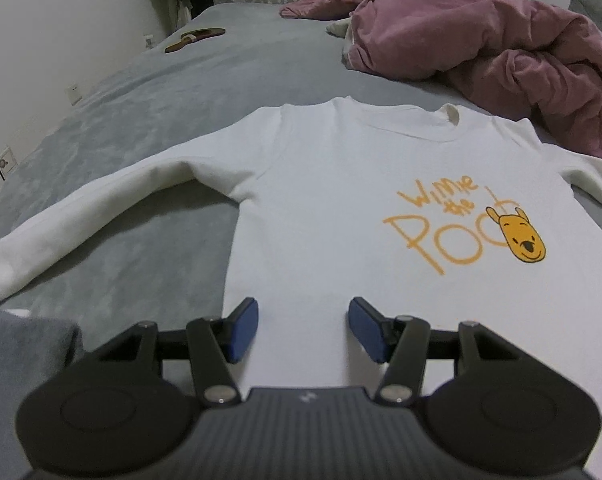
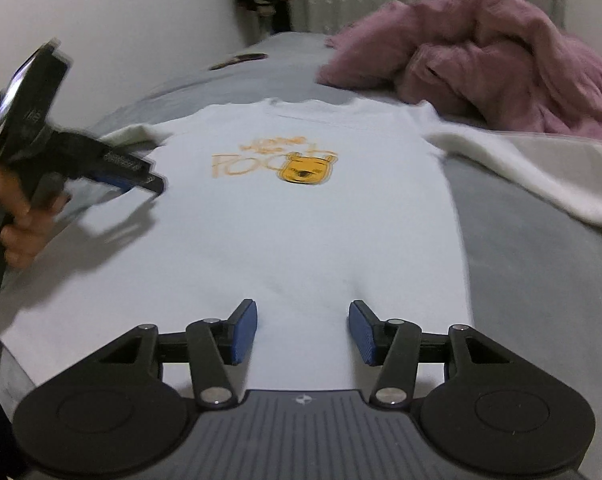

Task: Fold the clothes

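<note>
A white long-sleeved sweatshirt (image 1: 333, 200) with an orange bear print (image 1: 461, 232) lies face up and flat on the grey bed (image 1: 141, 120). Its sleeves spread out to both sides (image 1: 81, 220) (image 2: 541, 168). My left gripper (image 1: 303, 308) hangs over the lower left part of the shirt's body, open, with nothing between its blue pads. My right gripper (image 2: 303, 312) is over the hem area near the shirt's (image 2: 301, 220) right side, also open and empty. In the right wrist view a hand holds the left gripper (image 2: 149, 182) over the shirt's left edge; this view is blurred.
A crumpled mauve quilt (image 1: 481, 40) is heaped at the far right of the bed, close to the shirt's shoulder. A brown flat object (image 1: 195, 38) lies far back on the left. A white wall with sockets (image 1: 5, 164) runs along the left side.
</note>
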Demonstrator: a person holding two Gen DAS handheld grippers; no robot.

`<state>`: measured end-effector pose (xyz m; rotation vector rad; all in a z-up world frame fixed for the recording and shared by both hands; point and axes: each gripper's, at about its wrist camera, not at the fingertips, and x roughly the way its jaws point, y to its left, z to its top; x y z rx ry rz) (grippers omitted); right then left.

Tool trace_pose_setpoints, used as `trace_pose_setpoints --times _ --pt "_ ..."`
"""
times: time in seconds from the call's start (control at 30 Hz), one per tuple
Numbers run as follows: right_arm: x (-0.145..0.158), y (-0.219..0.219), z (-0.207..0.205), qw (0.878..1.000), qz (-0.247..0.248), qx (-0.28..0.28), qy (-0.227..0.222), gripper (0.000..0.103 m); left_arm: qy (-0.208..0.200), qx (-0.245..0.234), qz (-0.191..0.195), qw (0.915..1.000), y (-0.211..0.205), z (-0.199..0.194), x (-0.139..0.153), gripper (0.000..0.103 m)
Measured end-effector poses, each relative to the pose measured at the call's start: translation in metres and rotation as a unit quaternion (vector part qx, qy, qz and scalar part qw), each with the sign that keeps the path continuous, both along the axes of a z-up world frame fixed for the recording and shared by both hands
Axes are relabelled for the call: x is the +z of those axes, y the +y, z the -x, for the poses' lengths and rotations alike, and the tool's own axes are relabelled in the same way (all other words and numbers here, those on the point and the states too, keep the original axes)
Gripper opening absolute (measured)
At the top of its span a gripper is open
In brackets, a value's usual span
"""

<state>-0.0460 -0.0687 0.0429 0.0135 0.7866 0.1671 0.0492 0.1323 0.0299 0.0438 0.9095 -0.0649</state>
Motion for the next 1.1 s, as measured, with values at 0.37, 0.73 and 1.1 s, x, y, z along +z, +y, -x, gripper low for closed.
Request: trace_pose_setpoints --times 0.37,0.73,1.1 --pt "0.013 -0.048 -0.026 0.998 -0.032 -0.04 0.028 0.051 0.001 0.012 0.003 0.9999 -0.001 0.0 0.003 0.053" --pt "0.031 -0.163 -0.059 0.975 -0.071 -0.206 0.04 0.052 -0.004 0.01 -0.014 0.9998 -0.011 -0.002 -0.001 0.055" --pt "0.021 -0.189 -0.08 0.969 -0.087 -0.224 0.058 0.052 -0.001 0.003 -0.017 0.9999 -0.02 -0.005 -0.001 0.056"
